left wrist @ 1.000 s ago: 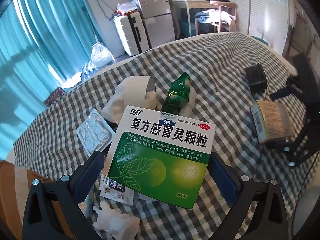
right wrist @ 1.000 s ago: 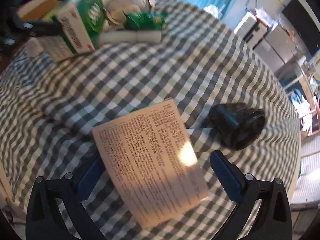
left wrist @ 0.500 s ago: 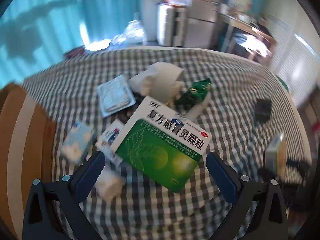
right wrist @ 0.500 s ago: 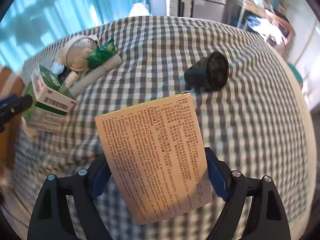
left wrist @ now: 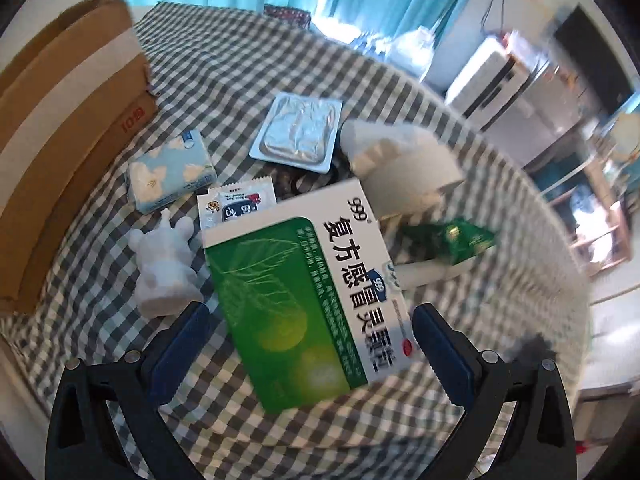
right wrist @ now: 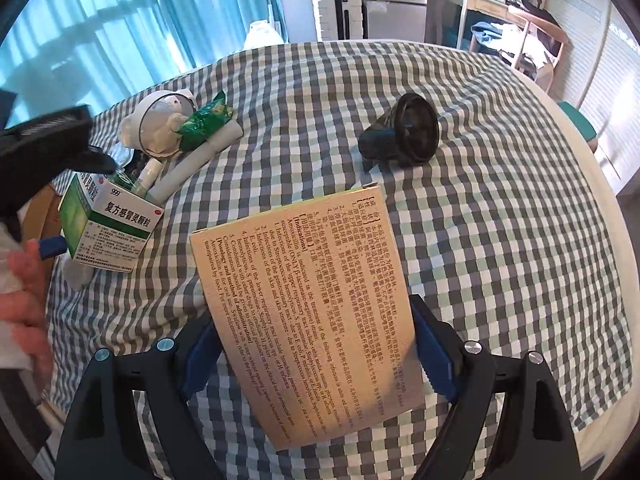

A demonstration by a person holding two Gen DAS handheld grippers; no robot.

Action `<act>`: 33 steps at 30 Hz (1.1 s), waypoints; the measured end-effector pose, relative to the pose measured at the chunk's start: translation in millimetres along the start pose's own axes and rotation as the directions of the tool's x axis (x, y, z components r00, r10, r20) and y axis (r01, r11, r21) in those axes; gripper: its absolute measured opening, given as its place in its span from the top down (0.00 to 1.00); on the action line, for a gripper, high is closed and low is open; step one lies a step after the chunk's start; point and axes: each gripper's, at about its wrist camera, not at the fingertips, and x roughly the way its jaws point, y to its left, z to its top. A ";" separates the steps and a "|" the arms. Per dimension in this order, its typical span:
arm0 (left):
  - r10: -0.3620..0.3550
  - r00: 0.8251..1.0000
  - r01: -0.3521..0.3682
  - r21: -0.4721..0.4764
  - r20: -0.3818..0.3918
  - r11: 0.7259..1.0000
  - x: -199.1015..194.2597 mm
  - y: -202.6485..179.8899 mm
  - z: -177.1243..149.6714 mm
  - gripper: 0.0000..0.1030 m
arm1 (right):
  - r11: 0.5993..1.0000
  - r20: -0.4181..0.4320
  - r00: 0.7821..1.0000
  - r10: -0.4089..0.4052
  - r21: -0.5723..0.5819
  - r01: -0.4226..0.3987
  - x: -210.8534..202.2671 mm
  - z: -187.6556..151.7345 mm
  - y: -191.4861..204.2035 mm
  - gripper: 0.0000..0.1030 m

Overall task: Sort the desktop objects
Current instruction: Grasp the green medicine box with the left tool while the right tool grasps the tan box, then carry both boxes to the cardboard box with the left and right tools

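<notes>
Your left gripper holds the green and white medicine box between its two blue pads, closed only as far as the width of the box, and the box stands out forward from the fingers, turned a little to the left and above the checkered tablecloth. Just ahead of the left finger stands a small white figurine, and beyond it lie a blue tissue pack and a small printed sachet, which the box partly covers. Further ahead is a silver blister pack, and to the right of the box tip are a white paper roll and a green wrapper. A cardboard box is far to the left of this gripper. Your right gripper holds the beige medicine box the same way, both pads pressing on its long sides, and its printed face is turned up toward the camera. Ahead of it and slightly to the right, well apart from the box, a black round object lies on its side on the cloth.
</notes>
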 end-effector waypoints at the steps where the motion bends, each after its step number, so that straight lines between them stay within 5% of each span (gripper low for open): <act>1: 0.021 1.000 -0.020 -0.015 0.003 1.000 3.9 0.6 1.0 0.00 | 1.000 0.001 1.000 0.000 0.001 0.000 0.6 0.2 -0.2 0.18; 3: 0.002 1.000 -0.003 -0.040 -0.021 0.999 15.9 7.2 1.9 0.02 | 1.000 0.002 1.000 -0.003 0.002 0.003 0.9 0.0 -0.8 0.18; 5: -0.032 0.996 0.031 -0.015 -0.077 0.999 26.2 12.0 -0.3 0.15 | 1.000 0.002 1.000 -0.009 0.004 0.009 0.5 -0.4 -2.0 0.18; 8: -0.063 0.996 0.066 0.049 -0.066 0.997 20.8 16.3 -3.2 0.17 | 1.000 0.006 1.000 -0.011 0.022 0.011 -3.1 -0.7 -4.9 0.18; 15: -0.089 0.996 0.082 0.226 0.022 0.971 -31.9 35.0 -22.3 0.20 | 0.999 0.064 0.998 0.028 0.038 -0.030 -37.8 4.8 3.2 0.18; 19: -0.107 0.985 0.054 0.342 0.138 0.938 -84.9 40.6 -32.8 0.20 | 0.999 0.105 0.994 0.040 0.021 -0.042 -66.8 6.5 17.8 0.18; 21: -0.133 0.974 0.054 0.382 0.184 0.923 -109.5 40.6 -32.9 0.20 | 0.998 0.128 0.990 0.051 0.015 -0.053 -83.5 5.5 27.0 0.18; 28: -0.282 0.895 0.099 0.463 0.345 0.881 -207.8 60.5 -47.1 0.20 | 0.997 0.224 0.972 0.077 -0.034 -0.071 -152.0 -5.8 60.8 0.18; 33: -0.322 0.866 0.120 0.467 0.383 0.876 -250.8 84.6 -53.5 0.20 | 0.995 0.292 0.952 0.088 -0.061 -0.073 -199.4 -16.4 81.6 0.18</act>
